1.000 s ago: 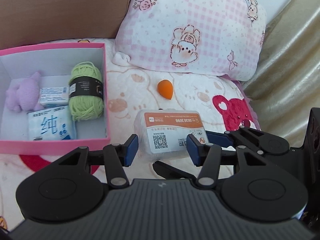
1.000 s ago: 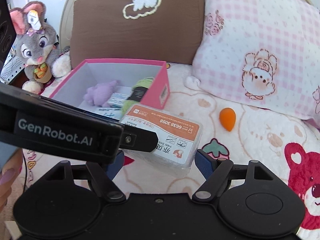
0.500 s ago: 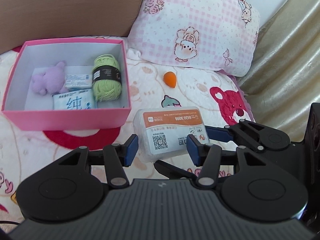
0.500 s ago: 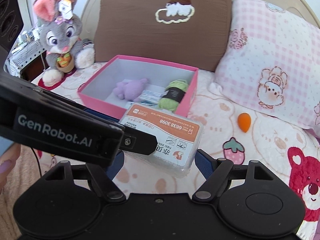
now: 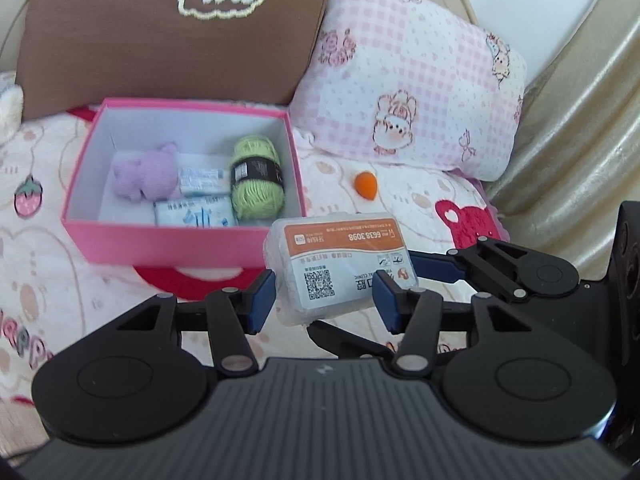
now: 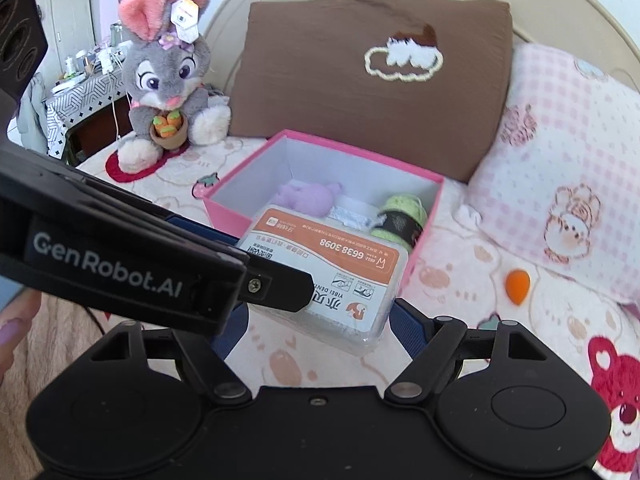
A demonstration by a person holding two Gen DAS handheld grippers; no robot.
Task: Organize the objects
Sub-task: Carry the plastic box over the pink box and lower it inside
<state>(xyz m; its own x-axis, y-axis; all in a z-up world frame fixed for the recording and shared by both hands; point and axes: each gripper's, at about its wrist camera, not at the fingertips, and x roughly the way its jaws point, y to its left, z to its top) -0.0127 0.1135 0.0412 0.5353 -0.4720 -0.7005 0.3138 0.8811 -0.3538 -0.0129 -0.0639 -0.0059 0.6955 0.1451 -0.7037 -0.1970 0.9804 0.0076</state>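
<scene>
Clear plastic box [image 5: 340, 264] with an orange-and-white label, held off the bed between two grippers.

Pinched at its near end between the blue pads of the left gripper [image 5: 324, 304], jaws closed on its sides; clamped likewise by the right gripper [image 6: 320, 328], whose fingers reach in from the right in the left wrist view, one against the box's right edge and one under it. Hangs tilted above the cartoon-print bedspread [image 5: 40, 240], just in front of the near right corner of the open pink box [image 5: 160, 240]. Inside that: a purple plush toy [image 5: 146, 176], a green yarn skein [image 5: 258, 178] and two tissue packets [image 5: 192, 216]. Further right on the bedspread, an orange makeup sponge [image 5: 366, 185], near a pink checked pillow [image 5: 412, 100]. Behind, a brown cushion [image 5: 168, 32] and a grey rabbit plush [image 6: 168, 76].
</scene>
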